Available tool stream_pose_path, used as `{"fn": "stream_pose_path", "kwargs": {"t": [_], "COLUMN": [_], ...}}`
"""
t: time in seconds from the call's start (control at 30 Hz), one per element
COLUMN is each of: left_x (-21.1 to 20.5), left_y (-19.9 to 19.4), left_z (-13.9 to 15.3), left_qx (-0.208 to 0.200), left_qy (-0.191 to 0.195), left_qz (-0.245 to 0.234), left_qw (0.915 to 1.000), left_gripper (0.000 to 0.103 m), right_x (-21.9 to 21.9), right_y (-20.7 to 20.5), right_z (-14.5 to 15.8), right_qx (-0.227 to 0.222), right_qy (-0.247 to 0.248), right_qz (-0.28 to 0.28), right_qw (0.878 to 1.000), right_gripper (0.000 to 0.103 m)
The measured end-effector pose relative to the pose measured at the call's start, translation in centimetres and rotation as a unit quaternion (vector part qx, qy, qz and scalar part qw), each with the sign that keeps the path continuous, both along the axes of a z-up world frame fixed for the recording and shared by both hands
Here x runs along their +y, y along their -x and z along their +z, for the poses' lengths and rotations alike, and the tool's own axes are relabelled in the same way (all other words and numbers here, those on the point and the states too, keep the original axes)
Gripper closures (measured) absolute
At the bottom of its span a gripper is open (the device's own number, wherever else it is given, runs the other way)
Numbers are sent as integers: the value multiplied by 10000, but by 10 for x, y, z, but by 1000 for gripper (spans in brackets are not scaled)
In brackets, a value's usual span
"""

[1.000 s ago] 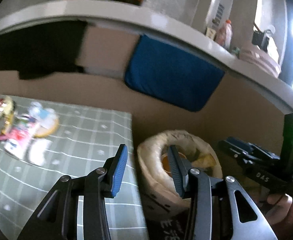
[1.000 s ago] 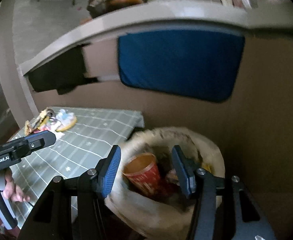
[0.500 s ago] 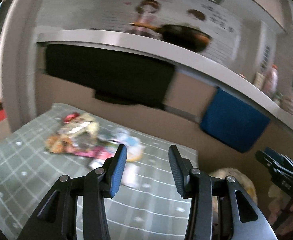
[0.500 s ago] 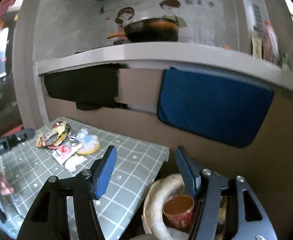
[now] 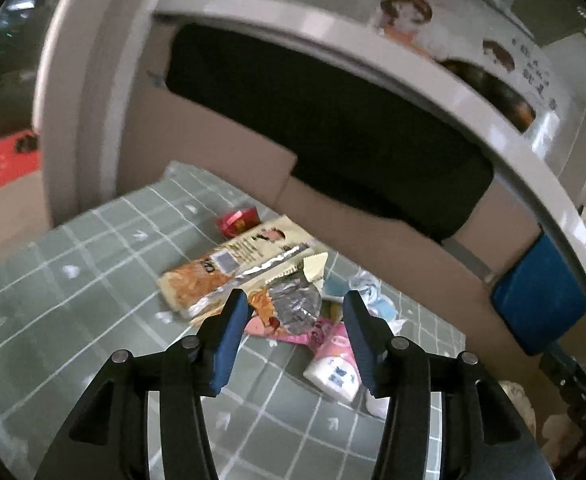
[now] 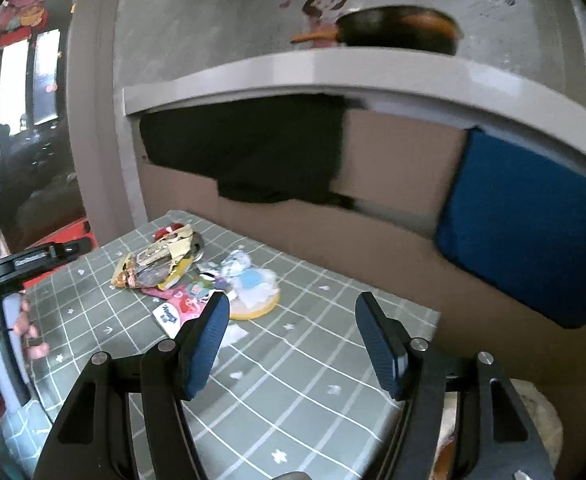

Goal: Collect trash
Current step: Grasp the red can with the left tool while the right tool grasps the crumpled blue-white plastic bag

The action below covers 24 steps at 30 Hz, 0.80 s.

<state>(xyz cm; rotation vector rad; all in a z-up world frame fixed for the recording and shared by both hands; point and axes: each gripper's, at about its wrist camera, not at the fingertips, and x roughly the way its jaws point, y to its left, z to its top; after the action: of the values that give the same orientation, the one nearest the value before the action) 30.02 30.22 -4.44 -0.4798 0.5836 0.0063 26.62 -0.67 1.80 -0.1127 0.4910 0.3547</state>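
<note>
- Foil and printed film make up most of the trash pile (image 5: 277, 292), a loose heap of wrappers lying on the far left part of the table (image 5: 73, 320), which has a green checked cover.
- Left gripper (image 5: 293, 332) hangs just over the near edge of the heap, its jaws opening and nothing between them; no pad touches a wrapper.
- Right gripper (image 6: 293, 344) is spread wide and empty over bare cloth, well right of the heap.
- Wrappers like these should be very light, thin and crinkly, likely slick on the foil side, so a flat pinch may slide off.
- Best hold, I judge, is a raised or crumpled edge: the silver foil (image 5: 293, 304) standing up in the middle, or the long orange snack bag (image 5: 229, 264) taken across its narrow width.
- Pink packet (image 5: 325, 344) lies nearest the left fingers and partly under the foil; lifting one piece could drag or scatter its neighbours.
- Yellow-rimmed lid (image 6: 257, 300) with tissue on it sits at the right side of the heap.
- Cardboard wall (image 5: 213, 152) stands close behind the pile and limits reach from the far side.
- Bin bag (image 6: 533, 412) shows at the near right, beside the table edge.
</note>
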Motion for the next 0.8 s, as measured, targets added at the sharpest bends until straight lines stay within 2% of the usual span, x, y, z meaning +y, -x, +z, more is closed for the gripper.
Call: {"fn": "stream_pose_path", "kwargs": {"t": [0.07,0.17,0.4,0.5,0.6,0.7,0.77,0.8], "left_x": [8,18,43,52,52,40,27,20], "left_y": [-26,-65,-172,-201,-213,-205,-191,-183], "left_z": [-6,-8,-27,-42,-56,-66,-69,-69], "left_qx": [97,132,606,942,1326,1529,1531,1542], "left_qy": [57,38,-435,-610,-547,-783,-965,-1061], "left_qz": [-109,26,520,624,249,-76,-354,-541], "left_qw": [9999,9999,9959,9917,9894,9851,9829,9808], "left_gripper": [52,52,52,52,52,58,64,64], "right_x": [5,12,8,3,-3,-7,-4,0], "right_y": [-12,-31,-65,-72,-79,-90,-96,-100], "right_z": [-9,-26,-63,-73,-80,-84,-86,-86], "right_qx": [136,423,905,1026,1103,1250,1350,1405], "right_qy": [-64,-46,-83,-43,18,-113,-211,-249], "right_qz": [51,145,107,109,90,154,267,350], "right_qw": [9999,9990,9958,9947,9939,9920,9903,9891], "right_gripper": [40,40,40,40,40,40,40,40]}}
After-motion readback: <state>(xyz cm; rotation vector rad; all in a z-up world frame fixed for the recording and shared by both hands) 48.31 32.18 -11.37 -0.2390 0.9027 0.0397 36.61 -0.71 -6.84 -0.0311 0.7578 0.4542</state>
